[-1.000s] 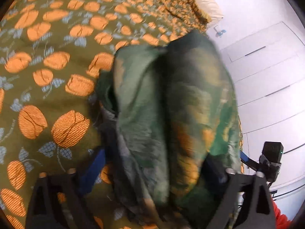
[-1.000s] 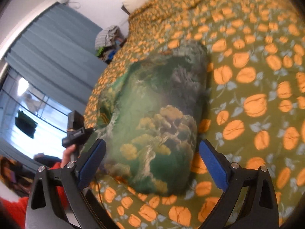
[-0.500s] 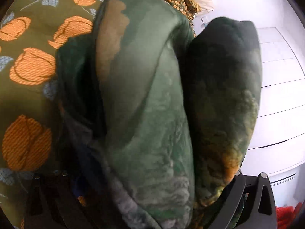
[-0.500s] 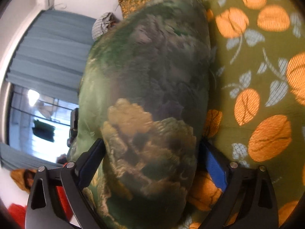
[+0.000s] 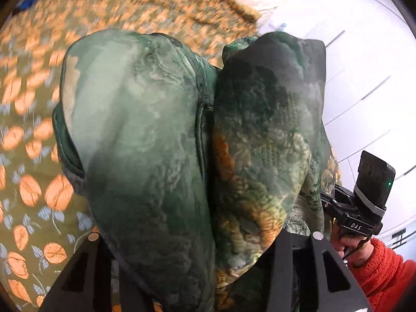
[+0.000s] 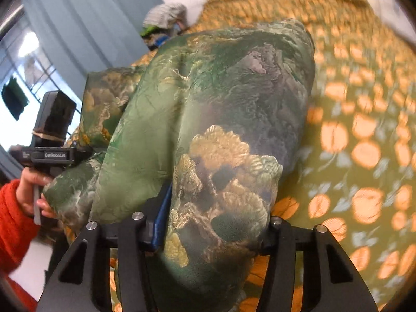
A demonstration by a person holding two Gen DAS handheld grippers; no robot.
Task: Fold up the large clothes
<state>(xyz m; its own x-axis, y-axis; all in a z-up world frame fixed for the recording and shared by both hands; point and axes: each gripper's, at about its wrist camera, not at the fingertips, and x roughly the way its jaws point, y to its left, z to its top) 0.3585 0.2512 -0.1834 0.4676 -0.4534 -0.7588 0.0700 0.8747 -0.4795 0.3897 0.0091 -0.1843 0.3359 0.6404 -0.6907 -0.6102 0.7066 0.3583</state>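
A large green garment with gold and orange embroidery fills both views [image 5: 161,156] [image 6: 221,119]. It bulges up between the fingers of each gripper and hangs above the bed. My left gripper [image 5: 205,265] is shut on the garment, its fingertips hidden by cloth. My right gripper [image 6: 210,223] is shut on the garment too; one blue pad [image 6: 162,218] shows at the cloth's left side. The right gripper's body also shows in the left wrist view [image 5: 364,208], and the left gripper's body in the right wrist view [image 6: 49,140].
An olive bedspread with orange flowers [image 5: 33,195] [image 6: 364,156] lies under the garment. White cupboard doors [image 5: 364,65] stand to the right. Blue curtains [image 6: 78,26] and a window are at the left, with a heap of clothes [image 6: 163,18] beyond the bed.
Both grippers have closed on the garment and lifted it off the bedspread. The cloth now bulges close to both cameras, and the views have tilted up toward the far end of the bed.
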